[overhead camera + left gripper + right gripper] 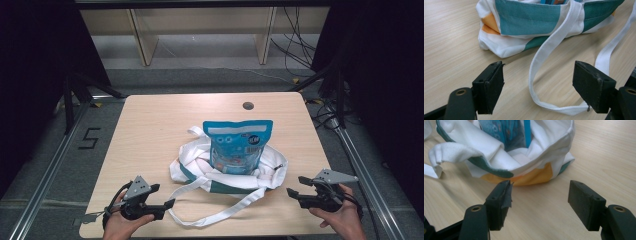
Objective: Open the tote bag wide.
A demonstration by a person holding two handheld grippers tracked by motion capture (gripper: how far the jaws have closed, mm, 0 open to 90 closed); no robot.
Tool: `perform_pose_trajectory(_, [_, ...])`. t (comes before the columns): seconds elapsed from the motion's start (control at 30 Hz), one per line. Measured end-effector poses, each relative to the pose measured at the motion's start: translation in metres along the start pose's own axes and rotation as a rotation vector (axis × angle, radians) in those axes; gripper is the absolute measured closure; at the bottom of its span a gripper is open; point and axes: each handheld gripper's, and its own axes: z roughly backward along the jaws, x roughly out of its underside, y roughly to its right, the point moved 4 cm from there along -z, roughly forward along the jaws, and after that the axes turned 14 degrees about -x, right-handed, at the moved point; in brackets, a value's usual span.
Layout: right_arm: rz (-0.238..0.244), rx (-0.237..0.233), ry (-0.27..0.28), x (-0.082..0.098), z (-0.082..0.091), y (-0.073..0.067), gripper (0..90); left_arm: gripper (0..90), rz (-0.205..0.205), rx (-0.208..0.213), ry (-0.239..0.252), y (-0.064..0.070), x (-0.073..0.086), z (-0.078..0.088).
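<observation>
The left hand [122,222] came in from the bottom edge of the high view and held the left gripper [162,197] low over the near left part of the table [150,130], pointing toward the cloth bag [200,165]. Its jaws stood spread with nothing pinched. In the left gripper view the white strap [541,65] looped on the wood between them, its bend lying close to one jaw; whether it touched that jaw could not be told.

The right hand [340,217] held the right gripper [295,187] near the table's near right corner, aimed at the bag's right side. Its jaws were also spread, with only bare wood between them. One pad [507,195] looked frayed at its edge.

The bag sat slumped in the middle of the table, its mouth open, and a blue packet [237,145] stood upright inside it. The bag lay well away from the far and side edges, with bare wood all around; a small dark hole [248,105] marked the far side. The strap ran close to the near edge.

In the gripper views the bag was cut off at the top, and the packet's print was too small to read. The room beyond the table was dark.
</observation>
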Motion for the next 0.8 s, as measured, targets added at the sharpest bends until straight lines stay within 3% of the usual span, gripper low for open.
perform_pose_trajectory(0.03, [0.012, 0.002, -0.008, 0.002, 0.000, 0.000, 36.1, 24.4, 0.022, 0.008, 0.009, 0.002, 0.001, -0.001])
perform_pose_trajectory(0.07, [-0.007, 0.005, -0.013, 0.003, 0.000, -0.002, 36.1, 24.4, 0.022, 0.017, -0.005, 0.002, 0.003, 0.001])
perform_pose_trajectory(0.1, [0.026, 0.009, -0.027, 0.005, 0.000, -0.001, 36.0, 24.3, 0.017, 0.023, 0.000, 0.003, 0.004, 0.000])
perform_pose_trajectory(0.13, [0.007, 0.004, -0.013, 0.007, -0.002, -0.004, 35.8, 24.2, 0.028, 0.024, -0.005, 0.005, 0.006, 0.000])
perform_pose_trajectory(0.17, [0.053, 0.003, -0.036, 0.008, -0.002, -0.002, 35.6, 24.0, 0.027, 0.023, -0.005, 0.006, 0.007, 0.000])
perform_pose_trajectory(0.2, [0.016, 0.012, -0.031, 0.010, -0.002, -0.006, 35.5, 23.9, -0.012, 0.024, -0.014, 0.004, 0.009, 0.001])
perform_pose_trajectory(0.23, [0.030, 0.001, -0.049, 0.011, -0.002, -0.006, 35.1, 23.9, 0.009, 0.019, 0.000, 0.005, 0.009, 0.001])
perform_pose_trajectory(0.27, [0.034, 0.012, -0.036, 0.012, -0.002, -0.007, 34.9, 23.7, -0.017, 0.020, -0.009, 0.004, 0.010, 0.002])
perform_pose_trajectory(0.3, [0.050, 0.012, -0.038, 0.013, -0.002, -0.006, 34.8, 23.3, 0.011, 0.017, 0.005, 0.006, 0.011, 0.001])
perform_pose_trajectory(0.37, [0.067, 0.014, -0.049, 0.016, -0.002, -0.006, 34.2, 22.9, 0.022, 0.013, 0.004, 0.008, 0.013, 0.002])
perform_pose_trajectory(0.4, [0.020, 0.009, -0.054, 0.019, -0.002, -0.011, 34.2, 23.0, 0.015, 0.018, -0.007, 0.008, 0.014, 0.003])
perform_pose_trajectory(0.43, [0.044, 0.015, -0.052, 0.020, -0.002, -0.009, 34.1, 23.0, 0.001, 0.025, -0.011, 0.009, 0.015, 0.003])
perform_pose_trajectory(0.47, [0.004, 0.006, -0.060, 0.022, -0.002, -0.012, 34.0, 23.0, -0.001, 0.026, -0.007, 0.011, 0.016, 0.004])
perform_pose_trajectory(0.5, [0.027, -0.004, -0.058, 0.024, -0.003, -0.010, 34.0, 23.0, -0.017, 0.018, -0.010, 0.012, 0.018, 0.004])
perform_pose_trajectory(0.57, [0.000, 0.009, -0.074, 0.029, -0.002, -0.013, 33.8, 22.9, -0.038, 0.018, -0.016, 0.014, 0.021, 0.007])
perform_pose_trajectory(0.6, [-0.010, 0.001, -0.075, 0.031, -0.002, -0.015, 33.7, 22.7, -0.025, 0.015, -0.003, 0.016, 0.022, 0.006])
perform_pose_trajectory(0.67, [0.001, 0.002, -0.075, 0.035, -0.003, -0.016, 33.5, 22.7, -0.043, -0.003, -0.004, 0.015, 0.027, 0.005])
perform_pose_trajectory(0.7, [0.017, 0.001, -0.079, 0.037, -0.002, -0.015, 33.5, 22.6, -0.025, -0.006, 0.004, 0.016, 0.028, 0.004])
perform_pose_trajectory(0.77, [-0.012, -0.006, -0.085, 0.042, -0.002, -0.018, 33.5, 22.5, -0.020, -0.013, -0.015, 0.017, 0.032, 0.004])
perform_pose_trajectory(0.8, [0.013, 0.002, -0.080, 0.043, -0.001, -0.017, 33.5, 22.4, -0.015, -0.008, -0.019, 0.016, 0.034, 0.003])
